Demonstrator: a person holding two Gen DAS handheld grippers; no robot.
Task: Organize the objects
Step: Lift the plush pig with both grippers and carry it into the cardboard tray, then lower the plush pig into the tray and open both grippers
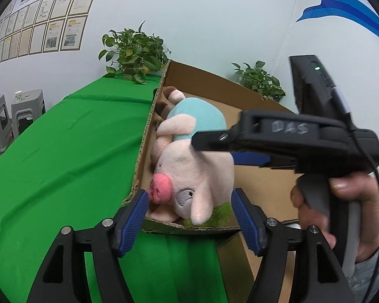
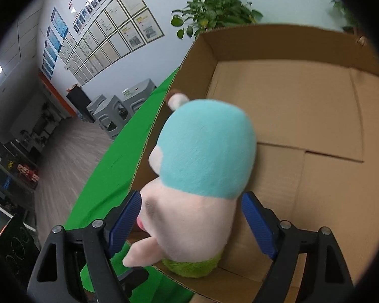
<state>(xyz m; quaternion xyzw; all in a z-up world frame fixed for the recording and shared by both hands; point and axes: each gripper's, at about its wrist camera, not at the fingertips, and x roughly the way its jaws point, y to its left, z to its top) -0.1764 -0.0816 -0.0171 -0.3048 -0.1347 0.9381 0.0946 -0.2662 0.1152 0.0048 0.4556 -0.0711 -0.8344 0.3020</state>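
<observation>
A soft pink plush pig point(image 1: 189, 166) in a teal top is found lying inside the corrugated cardboard box point(image 1: 262, 184) on green cloth point(image 1: 70, 156). Both the left gripper point(image 1: 189, 202) and right gripper point(image 2: 190, 214), with ribbed blue pads, are held wide open, gripping nothing.

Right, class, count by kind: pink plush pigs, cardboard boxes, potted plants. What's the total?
Pink plush pigs: 1
Cardboard boxes: 1
Potted plants: 2
Total: 4
</observation>
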